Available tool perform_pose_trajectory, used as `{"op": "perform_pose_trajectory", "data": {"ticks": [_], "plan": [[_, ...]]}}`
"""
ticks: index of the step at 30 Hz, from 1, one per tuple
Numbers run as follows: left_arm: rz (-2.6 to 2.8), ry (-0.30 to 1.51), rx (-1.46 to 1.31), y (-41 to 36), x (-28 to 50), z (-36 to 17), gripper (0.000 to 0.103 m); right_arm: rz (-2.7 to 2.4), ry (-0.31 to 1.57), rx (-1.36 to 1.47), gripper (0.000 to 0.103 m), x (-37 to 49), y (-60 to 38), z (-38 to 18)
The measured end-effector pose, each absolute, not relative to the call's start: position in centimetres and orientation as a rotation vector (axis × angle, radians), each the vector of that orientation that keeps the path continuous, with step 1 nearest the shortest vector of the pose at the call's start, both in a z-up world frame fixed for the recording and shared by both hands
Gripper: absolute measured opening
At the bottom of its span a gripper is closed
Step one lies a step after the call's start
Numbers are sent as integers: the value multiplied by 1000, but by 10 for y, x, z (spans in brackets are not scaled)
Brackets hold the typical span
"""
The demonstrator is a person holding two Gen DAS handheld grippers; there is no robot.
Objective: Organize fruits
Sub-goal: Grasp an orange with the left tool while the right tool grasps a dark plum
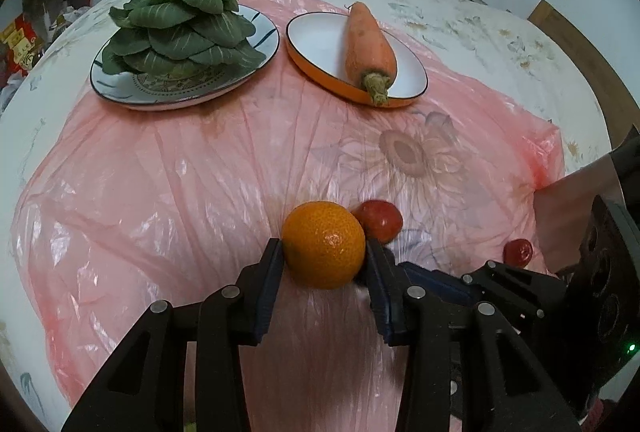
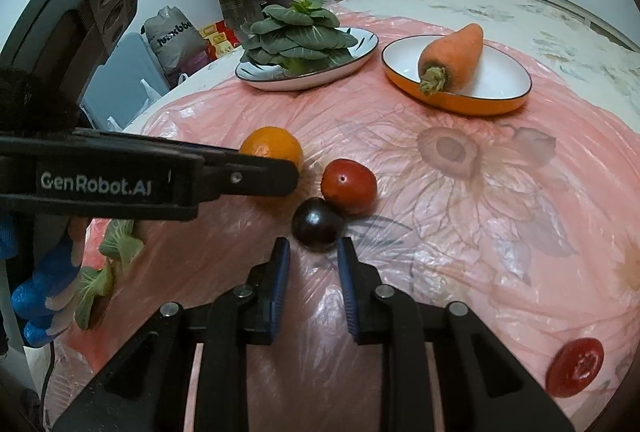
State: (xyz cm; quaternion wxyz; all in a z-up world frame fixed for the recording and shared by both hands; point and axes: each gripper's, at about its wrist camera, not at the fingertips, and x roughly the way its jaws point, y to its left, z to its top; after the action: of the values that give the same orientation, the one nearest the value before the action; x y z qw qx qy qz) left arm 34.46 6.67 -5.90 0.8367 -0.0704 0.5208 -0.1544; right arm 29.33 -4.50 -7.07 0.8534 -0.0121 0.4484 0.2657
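Note:
My left gripper [image 1: 324,252] is shut on an orange mandarin [image 1: 324,244] low over the pink plastic sheet [image 1: 160,171]; the mandarin also shows in the right wrist view [image 2: 272,147], with the left gripper's finger [image 2: 248,175] across it. A red tomato [image 1: 380,220] lies just right of it, also in the right wrist view [image 2: 348,187]. A dark round fruit [image 2: 316,224] lies just ahead of my open right gripper [image 2: 314,252], touching the tomato. Another small red fruit [image 1: 518,252] lies to the right, also in the right wrist view [image 2: 576,366].
At the back, a patterned plate [image 1: 120,91] holds leafy greens [image 1: 180,23], and an orange-rimmed bowl [image 1: 320,43] holds a carrot [image 1: 368,47]. Both show in the right wrist view too, plate [image 2: 360,51] and bowl [image 2: 500,83]. Bags and clutter [image 2: 172,39] stand beyond the left edge.

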Motion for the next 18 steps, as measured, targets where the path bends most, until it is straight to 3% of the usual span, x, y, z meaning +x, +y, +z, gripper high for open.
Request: {"op": "perform_pose_trajectory", "data": {"ticks": [8,11,15,18], "plan": [[-319,1084,-195,79,332,-57,36,556,952,-35,15,297,-40,-72],[-311,1069,-208,85,333,-52,35,548,965,-26,40,303,-40,-70],[-311,1058,-226,93,332,-50,35,544,978,-24,51,312,-37,-69],[-307,1056,-231,98,329,-51,35,539,998,-51,52,316,-30,-75]]}}
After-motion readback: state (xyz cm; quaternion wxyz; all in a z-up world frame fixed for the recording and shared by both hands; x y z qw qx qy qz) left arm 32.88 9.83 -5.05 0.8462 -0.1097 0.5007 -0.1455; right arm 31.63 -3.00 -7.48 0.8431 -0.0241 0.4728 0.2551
